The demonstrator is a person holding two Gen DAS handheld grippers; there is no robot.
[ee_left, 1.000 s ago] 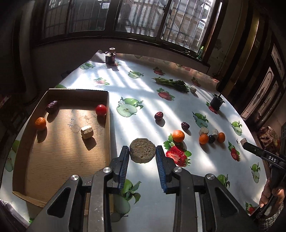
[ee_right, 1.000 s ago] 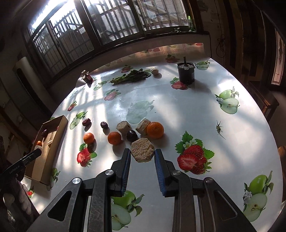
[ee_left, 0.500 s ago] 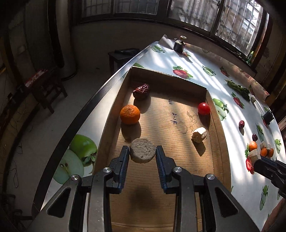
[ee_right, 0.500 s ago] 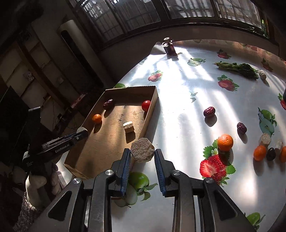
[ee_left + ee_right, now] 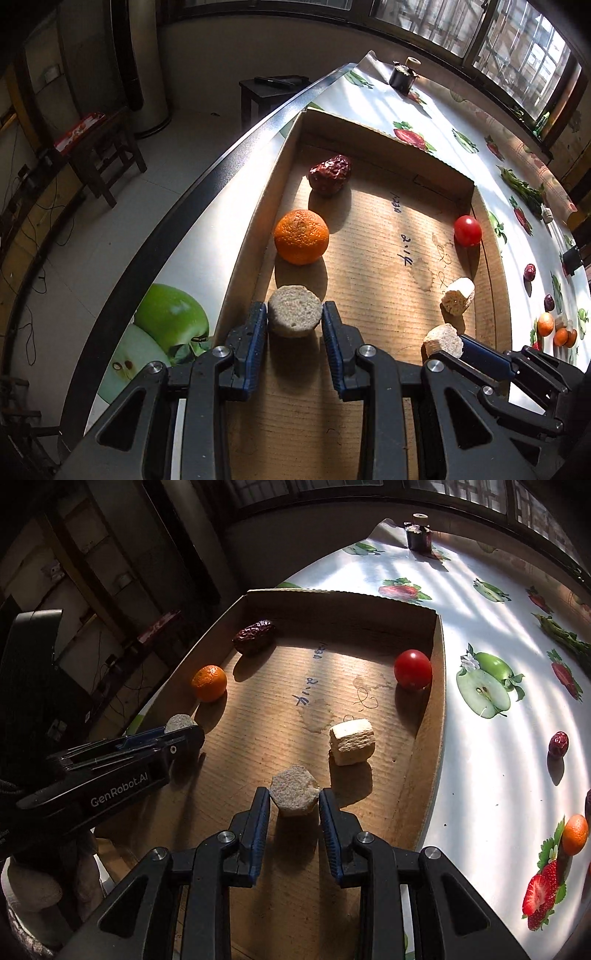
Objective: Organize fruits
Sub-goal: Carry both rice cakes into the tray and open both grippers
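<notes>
A shallow cardboard tray (image 5: 495,258) (image 5: 430,716) lies at the table's left end. My left gripper (image 5: 294,319) is shut on a round beige piece (image 5: 294,315), low over the tray's near left side, just in front of an orange (image 5: 301,236). My right gripper (image 5: 294,799) is shut on a hexagonal beige piece (image 5: 294,794) over the tray's middle, next to a pale chunk (image 5: 351,741). A red date (image 5: 330,173) and a red tomato (image 5: 467,230) also lie in the tray. Each gripper shows in the other's view: right gripper (image 5: 448,341), left gripper (image 5: 181,729).
On the fruit-print tablecloth to the right lie loose dates (image 5: 557,744), small oranges (image 5: 574,834) and greens (image 5: 524,190). A small dark pot (image 5: 418,535) stands at the far end. The table's metal edge (image 5: 207,181) runs just left of the tray, with floor and chairs beyond.
Both grippers carried their beige pieces from the open tablecloth leftward over the tray and sank toward its floor. The right gripper has come in beside the left one.
</notes>
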